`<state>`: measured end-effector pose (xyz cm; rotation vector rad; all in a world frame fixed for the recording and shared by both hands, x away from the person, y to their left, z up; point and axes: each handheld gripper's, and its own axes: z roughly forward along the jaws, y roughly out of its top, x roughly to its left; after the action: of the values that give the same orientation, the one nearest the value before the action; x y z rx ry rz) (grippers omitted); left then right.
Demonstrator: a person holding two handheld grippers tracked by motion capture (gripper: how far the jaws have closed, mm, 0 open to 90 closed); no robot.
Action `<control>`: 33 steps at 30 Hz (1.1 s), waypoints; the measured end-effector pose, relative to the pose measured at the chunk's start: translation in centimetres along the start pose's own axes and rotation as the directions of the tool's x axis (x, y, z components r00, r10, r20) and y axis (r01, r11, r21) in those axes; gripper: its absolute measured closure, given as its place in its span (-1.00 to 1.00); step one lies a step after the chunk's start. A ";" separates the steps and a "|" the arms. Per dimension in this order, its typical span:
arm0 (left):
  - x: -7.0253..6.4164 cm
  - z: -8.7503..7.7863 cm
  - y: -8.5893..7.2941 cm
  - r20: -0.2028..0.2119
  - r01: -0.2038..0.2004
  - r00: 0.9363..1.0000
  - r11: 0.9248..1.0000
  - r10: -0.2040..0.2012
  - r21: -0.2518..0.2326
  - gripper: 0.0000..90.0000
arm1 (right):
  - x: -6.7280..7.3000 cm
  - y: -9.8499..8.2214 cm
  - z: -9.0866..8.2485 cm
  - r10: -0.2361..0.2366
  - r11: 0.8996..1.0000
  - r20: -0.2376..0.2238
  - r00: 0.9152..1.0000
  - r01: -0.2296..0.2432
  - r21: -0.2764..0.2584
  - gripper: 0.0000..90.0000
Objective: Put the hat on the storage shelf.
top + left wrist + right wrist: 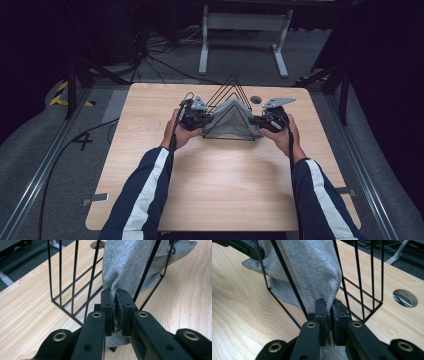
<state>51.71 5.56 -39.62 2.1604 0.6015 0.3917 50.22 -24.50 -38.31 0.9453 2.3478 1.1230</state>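
A grey cloth (231, 120) hangs draped over a black wire rack (231, 92), a tent-shaped frame that stands toward the far edge of the worktop (220, 195), about midway between its left and right edges. The person has a tool at each lower end of the cloth. In the left gripper view the left tool (115, 298) is pressed together on a bunched corner of the fabric, which runs up from the jaws to the wires. In the right gripper view the right tool (329, 305) pinches the opposite corner in the same way, with the cloth squeezed flat between its pads. From above, both tools sit low, just beside the foot of the rack on either side, hands (181, 131) curled round them.

To my eye this is the step of working the cloth on the rack, either pulling it down even or starting to lift it off; I can't tell which. Either way the next move calls for both tools to travel together and keep their pinch, since an uneven tug could snag the fabric on a wire or drag the light frame across the worktop. The round cable hole (256, 99) lies just behind the rack's right side.
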 end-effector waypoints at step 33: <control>-0.4 -7.8 -1.4 -0.105 -0.084 0.991 0.996 0.087 0.025 0.83 | 1.2 0.1 -5.1 -0.067 0.998 0.091 0.994 0.067 0.011 0.70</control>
<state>47.29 11.13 -36.09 2.2007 0.5750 0.5516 46.47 -26.38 -35.19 0.8943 2.2943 1.0241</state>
